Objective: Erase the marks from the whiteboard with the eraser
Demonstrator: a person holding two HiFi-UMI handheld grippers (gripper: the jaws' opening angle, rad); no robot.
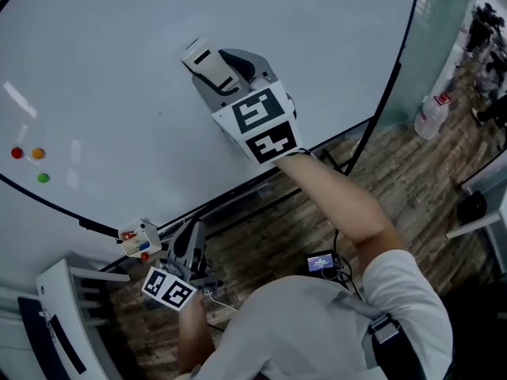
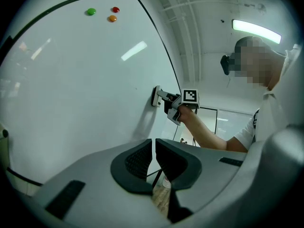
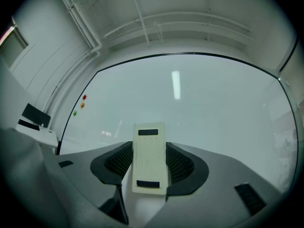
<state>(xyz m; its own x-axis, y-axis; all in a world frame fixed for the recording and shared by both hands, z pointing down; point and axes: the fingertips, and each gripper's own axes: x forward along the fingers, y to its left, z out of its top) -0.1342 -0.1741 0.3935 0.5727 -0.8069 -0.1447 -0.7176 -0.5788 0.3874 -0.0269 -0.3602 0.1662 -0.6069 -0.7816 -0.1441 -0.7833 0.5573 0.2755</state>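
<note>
Right claw [image 3: 150,164] is clamped on the eraser [image 1: 204,60], jaws pressed to its long sides; left claw [image 2: 153,158] is held low by the board's bottom edge, jaws closed together w/ nothing btwn. Whiteboard [image 1: 119,70] is seen upright. Eraser is laid flat against its mid area. Red [image 1: 17,153], orange [image 1: 38,153] & green [image 1: 43,178] magnets are stuck towards the left, well apart from eraser
</note>
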